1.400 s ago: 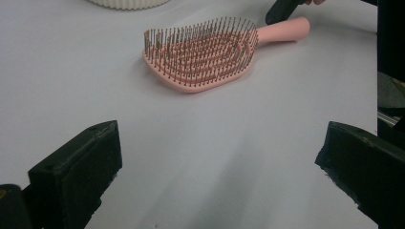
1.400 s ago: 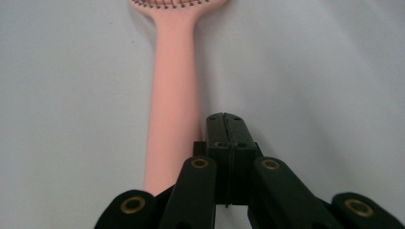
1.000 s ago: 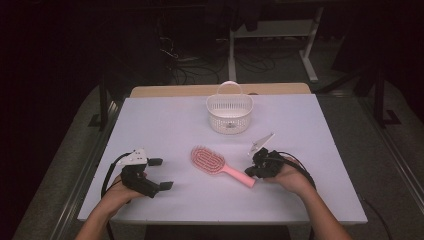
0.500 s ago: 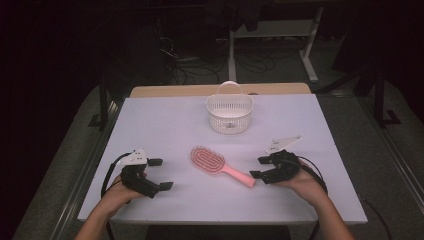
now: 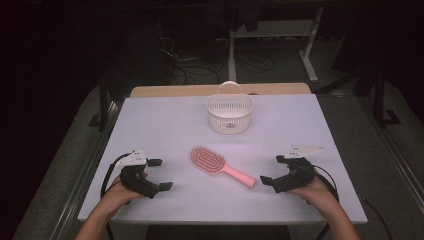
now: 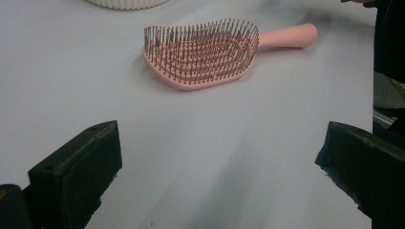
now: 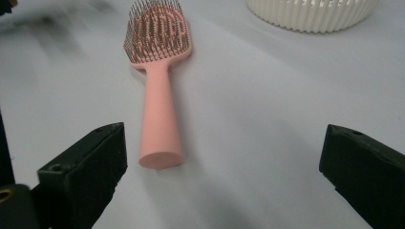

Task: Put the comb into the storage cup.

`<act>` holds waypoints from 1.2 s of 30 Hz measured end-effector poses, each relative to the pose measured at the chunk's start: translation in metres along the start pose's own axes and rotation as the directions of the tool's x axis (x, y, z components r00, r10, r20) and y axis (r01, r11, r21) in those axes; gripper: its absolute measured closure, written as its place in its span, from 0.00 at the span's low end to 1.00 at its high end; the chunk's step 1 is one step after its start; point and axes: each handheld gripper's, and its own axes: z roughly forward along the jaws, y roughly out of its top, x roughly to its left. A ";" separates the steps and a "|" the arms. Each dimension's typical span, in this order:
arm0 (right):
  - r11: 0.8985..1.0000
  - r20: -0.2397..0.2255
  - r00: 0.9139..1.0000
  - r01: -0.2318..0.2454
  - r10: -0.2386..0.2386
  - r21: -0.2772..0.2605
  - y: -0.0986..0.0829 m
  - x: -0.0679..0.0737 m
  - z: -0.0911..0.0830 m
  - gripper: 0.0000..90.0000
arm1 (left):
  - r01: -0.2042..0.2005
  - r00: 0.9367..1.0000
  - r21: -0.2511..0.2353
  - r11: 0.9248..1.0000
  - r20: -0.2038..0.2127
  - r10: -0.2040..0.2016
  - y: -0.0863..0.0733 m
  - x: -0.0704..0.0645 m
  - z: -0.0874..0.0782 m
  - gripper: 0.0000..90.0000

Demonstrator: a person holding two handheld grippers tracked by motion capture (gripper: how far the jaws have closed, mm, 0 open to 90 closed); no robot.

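Observation:
A pink hairbrush (image 5: 220, 165) lies bristles up in the middle of the white table (image 5: 165, 125), its handle pointing toward the front right. My left gripper (image 5: 161, 174) rests at the front left, open and holding nothing; its own view shows the brush head (image 6: 200, 52) beyond the wide-apart jaws of the left gripper (image 6: 222, 160). My right gripper (image 5: 272, 169) sits at the front right, open, just right of the handle's end. In the right gripper view the brush (image 7: 157, 71) lies ahead, its handle end near the left jaw of the right gripper (image 7: 222, 162), untouched.
A white slatted basket (image 5: 229, 112) with a loop handle stands behind the brush at the table's back centre; its wall shows in the right gripper view (image 7: 310, 14). Dark floor, cables and a stand lie beyond the table's far edge.
My right gripper has drawn back to the right, away from the brush handle's end. The brush and the left gripper have stayed put.

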 end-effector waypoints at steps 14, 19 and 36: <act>1.000 -0.010 1.000 0.017 -0.017 0.012 -0.004 0.004 0.006 0.00 | 0.009 1.000 -0.002 1.000 0.015 -0.009 0.000 0.003 0.002 0.00; 1.000 -0.016 1.000 0.019 -0.019 0.012 0.000 0.005 0.004 0.00 | 0.011 1.000 -0.002 1.000 0.024 -0.011 0.000 0.003 0.003 0.00; 0.999 -0.030 0.998 0.051 -0.050 0.016 0.012 0.013 0.008 0.00 | 0.012 0.999 -0.002 1.000 0.040 -0.012 0.000 0.001 0.005 0.00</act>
